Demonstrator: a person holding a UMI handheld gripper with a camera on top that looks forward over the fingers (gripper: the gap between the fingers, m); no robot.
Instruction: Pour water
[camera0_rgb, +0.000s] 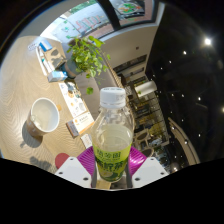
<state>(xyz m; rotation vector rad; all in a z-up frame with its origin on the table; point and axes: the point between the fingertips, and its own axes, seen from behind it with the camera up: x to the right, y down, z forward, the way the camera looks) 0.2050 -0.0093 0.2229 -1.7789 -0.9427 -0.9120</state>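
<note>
So the gripper (112, 165) has both purple pads (88, 160) squeezed onto a clear plastic water bottle (112, 135), bottom centre of the frame. The bottle's upright-ish, white cap (113, 97) on, with a green label (112, 163) whose white writing is too small to read. Off to the left on the wooden table (25, 70) sits a white cup (44, 114). A leafy green plant (88, 55) stands behind it, upper middle.
</note>
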